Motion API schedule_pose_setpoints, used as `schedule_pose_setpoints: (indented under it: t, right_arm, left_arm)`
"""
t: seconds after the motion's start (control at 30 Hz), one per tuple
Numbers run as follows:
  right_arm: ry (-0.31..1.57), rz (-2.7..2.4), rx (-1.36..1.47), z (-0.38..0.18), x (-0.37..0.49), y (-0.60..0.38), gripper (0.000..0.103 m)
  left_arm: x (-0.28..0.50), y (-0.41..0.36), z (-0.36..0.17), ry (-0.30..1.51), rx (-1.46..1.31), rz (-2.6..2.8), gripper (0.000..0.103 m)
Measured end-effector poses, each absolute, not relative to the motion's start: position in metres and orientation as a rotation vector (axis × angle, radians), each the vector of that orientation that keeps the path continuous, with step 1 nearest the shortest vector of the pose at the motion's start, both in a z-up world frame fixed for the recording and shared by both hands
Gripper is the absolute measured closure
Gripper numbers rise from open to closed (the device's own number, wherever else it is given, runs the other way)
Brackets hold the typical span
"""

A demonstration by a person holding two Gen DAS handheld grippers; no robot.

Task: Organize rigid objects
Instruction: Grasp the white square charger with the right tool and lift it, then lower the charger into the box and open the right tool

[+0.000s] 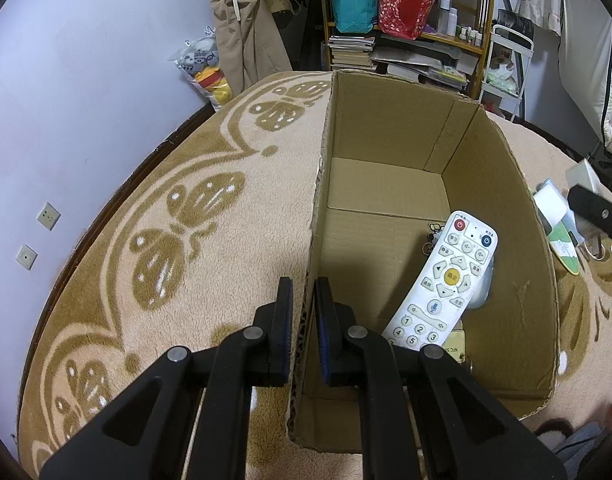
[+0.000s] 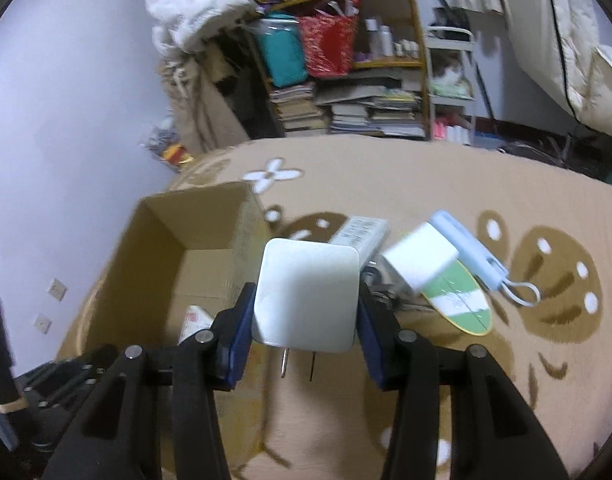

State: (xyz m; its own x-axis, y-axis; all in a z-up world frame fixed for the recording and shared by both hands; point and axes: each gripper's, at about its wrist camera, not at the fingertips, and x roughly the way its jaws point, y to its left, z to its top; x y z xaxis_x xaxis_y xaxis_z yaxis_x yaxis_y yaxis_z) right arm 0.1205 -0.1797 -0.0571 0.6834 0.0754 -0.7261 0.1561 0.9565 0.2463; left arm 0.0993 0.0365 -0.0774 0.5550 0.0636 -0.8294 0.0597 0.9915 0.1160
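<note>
My left gripper [image 1: 305, 292] is shut on the left wall of an open cardboard box [image 1: 386, 140], one finger outside and one inside. Inside the box a white remote control [image 1: 446, 276] leans against the right wall, over a few small items. In the right wrist view my right gripper [image 2: 306, 290] is shut on a white plug charger [image 2: 306, 296] and holds it in the air, prongs pointing down. It hangs beside the box [image 2: 157, 248], just right of its right wall. The picture there is blurred by motion.
On the brown patterned blanket [image 2: 426, 184] right of the box lie a second white adapter [image 2: 420, 258], a light blue power bank with a cable [image 2: 466, 248], a green and white oval piece [image 2: 458, 304] and a white power strip [image 2: 360, 234]. A cluttered shelf [image 2: 346, 80] stands behind.
</note>
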Motion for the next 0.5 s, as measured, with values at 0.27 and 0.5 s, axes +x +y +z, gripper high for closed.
schedule_pose_setpoints:
  t: [0.27,0.5]
  right_arm:
    - [0.769,0.036,0.228,-0.036,0.115,-0.148,0.052]
    - [0.76,0.094,0.185,-0.034,0.114,-0.131,0.052]
  left_arm:
    - [0.1,0.037,-0.078,0.983,0.138,0.003,0.092]
    - [0.099,0.036,-0.078,0.984,0.134,0.002,0.092]
